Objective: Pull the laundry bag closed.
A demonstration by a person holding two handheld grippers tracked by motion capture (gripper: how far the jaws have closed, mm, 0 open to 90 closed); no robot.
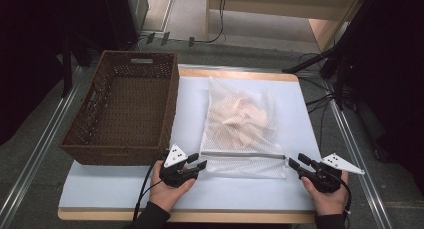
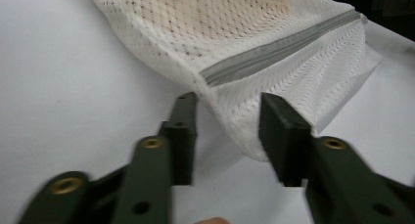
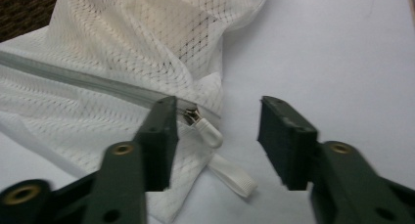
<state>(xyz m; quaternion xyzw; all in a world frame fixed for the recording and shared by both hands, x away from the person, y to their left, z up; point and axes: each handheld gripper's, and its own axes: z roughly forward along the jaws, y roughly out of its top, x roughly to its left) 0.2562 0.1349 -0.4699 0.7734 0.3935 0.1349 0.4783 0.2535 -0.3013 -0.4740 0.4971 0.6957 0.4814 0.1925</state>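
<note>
A white mesh laundry bag with a grey zipper and pale folded cloth inside lay flat on the white tabletop, right of centre, its zippered end toward the near edge. A dark brown woven rectangular basket stood just beside it at the tabletop's left edge.

The left gripper sat at the bag's near left corner. In the left gripper view its jaws stood wide apart with that mesh corner lying between them, nothing clamped. The right gripper sat at the bag's near right corner, where the zipper ended. In the right gripper view its jaws were likewise wide open; the metal slider with its white pull tab lay just beside one jaw, not pinched, and a white fabric loop trailed from the corner onto the tabletop.
</note>
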